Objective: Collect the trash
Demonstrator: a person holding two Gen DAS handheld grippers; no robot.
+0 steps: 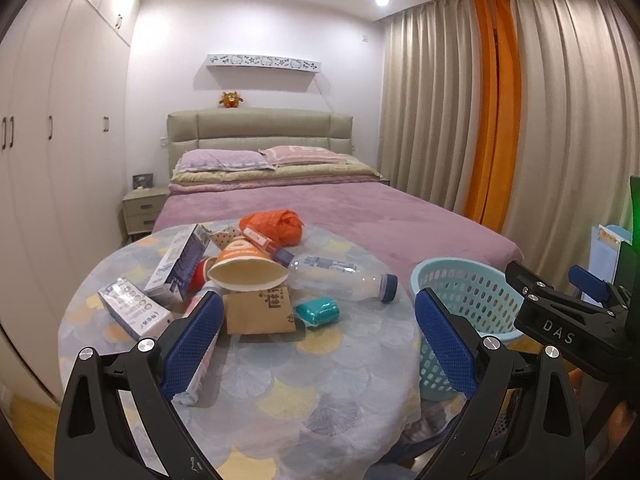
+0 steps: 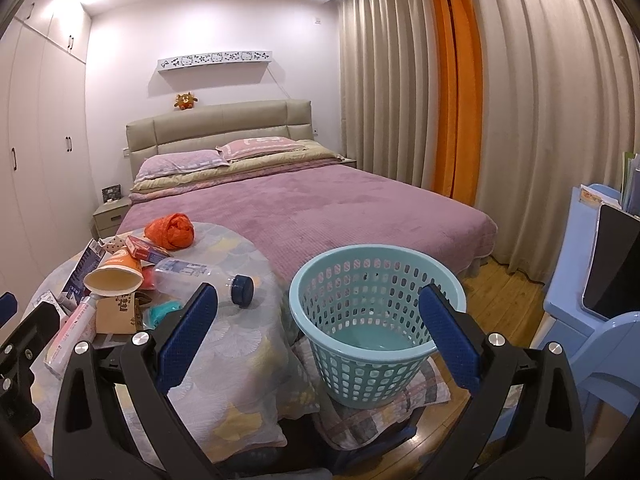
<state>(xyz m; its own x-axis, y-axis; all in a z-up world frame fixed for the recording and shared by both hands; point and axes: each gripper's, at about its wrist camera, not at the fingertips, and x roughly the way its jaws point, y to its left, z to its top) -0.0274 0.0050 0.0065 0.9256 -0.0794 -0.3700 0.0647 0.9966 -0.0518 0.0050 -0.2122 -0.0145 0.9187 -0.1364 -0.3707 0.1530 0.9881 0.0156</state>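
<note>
My left tongs (image 1: 318, 330) are spread wide, both blue pads (image 1: 194, 340) angled outward on their black arms with nothing between them. My right tongs (image 2: 318, 322) are spread just as wide, blue pads (image 2: 450, 334) apart and gripping nothing. Both point forward, roughly level and side by side. In the left wrist view, my right tongs (image 1: 560, 300) show at the right edge; in the right wrist view, part of my left tongs' black frame shows at the lower left edge.

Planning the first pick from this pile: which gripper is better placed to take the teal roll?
Left. The left gripper, open, faces the teal roll directly; the right gripper, also open, faces the basket.
</note>
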